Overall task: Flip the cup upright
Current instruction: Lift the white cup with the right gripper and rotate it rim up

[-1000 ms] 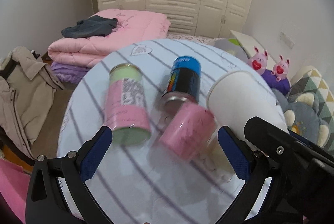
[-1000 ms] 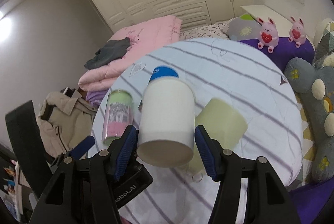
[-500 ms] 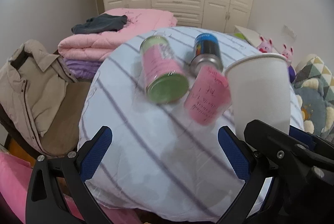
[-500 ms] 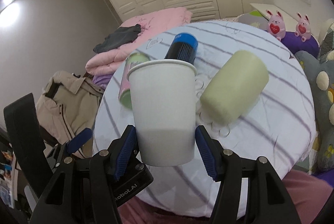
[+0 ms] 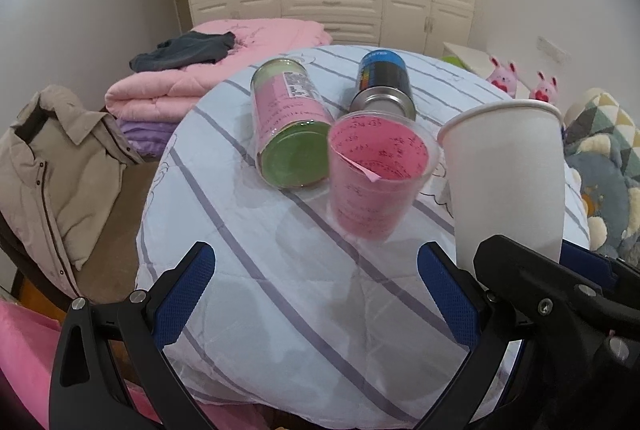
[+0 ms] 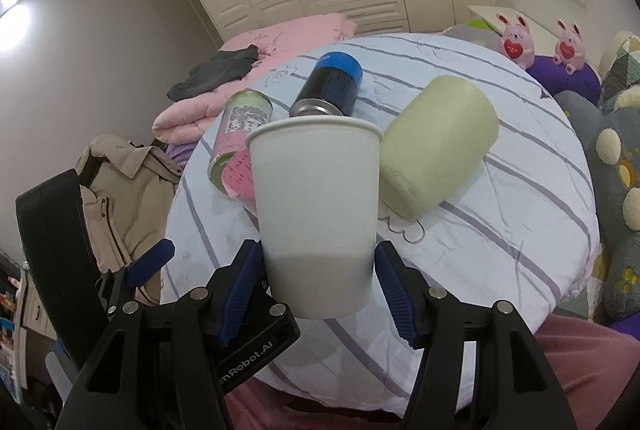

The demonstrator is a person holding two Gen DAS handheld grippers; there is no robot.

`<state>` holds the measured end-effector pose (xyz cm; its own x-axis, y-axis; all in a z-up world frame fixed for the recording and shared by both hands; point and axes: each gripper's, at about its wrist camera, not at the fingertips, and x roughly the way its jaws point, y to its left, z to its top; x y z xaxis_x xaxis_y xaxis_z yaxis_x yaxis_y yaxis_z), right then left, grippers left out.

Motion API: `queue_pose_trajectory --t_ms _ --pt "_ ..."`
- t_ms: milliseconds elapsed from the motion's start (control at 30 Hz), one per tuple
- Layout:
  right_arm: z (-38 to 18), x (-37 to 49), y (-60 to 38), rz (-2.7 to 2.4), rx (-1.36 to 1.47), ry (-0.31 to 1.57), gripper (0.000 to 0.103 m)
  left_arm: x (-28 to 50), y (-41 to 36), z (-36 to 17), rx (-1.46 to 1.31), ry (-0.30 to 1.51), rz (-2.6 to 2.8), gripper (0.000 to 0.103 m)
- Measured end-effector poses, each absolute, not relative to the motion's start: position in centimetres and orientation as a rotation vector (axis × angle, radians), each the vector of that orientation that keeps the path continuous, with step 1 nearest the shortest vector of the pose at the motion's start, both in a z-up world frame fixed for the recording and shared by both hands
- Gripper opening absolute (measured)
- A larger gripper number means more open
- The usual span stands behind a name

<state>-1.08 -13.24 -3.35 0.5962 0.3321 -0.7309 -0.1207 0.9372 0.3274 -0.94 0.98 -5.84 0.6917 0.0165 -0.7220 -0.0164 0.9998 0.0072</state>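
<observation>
The right gripper (image 6: 320, 272) is clamped on the white cup (image 6: 316, 205), holding it upright, mouth up, above the table's (image 6: 500, 230) near edge. The left gripper (image 5: 316, 294) hangs spread apart with nothing between its fingers, near that same edge, facing the pink cup (image 5: 376, 173) and two cans lying farther back.
</observation>
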Motion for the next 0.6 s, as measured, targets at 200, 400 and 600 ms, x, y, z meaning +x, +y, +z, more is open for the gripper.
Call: queue_pose_trajectory --t_ms 200,400,600 --pt "-3.5 -2.3 -13.6 0.284 0.268 0.912 0.062 -3.0 0.7 -5.8 0.022 0.797 0.009 0.102" --pt "-4.9 -2.9 -12.8 0.305 0.268 0.942 0.062 -3.6 1.2 -7.2 0.059 0.833 0.042 0.102" --pt "-6.6 -2.1 -12.6 0.346 0.295 0.989 0.066 -3.9 2.3 -8.1 -0.007 0.865 0.039 0.102"
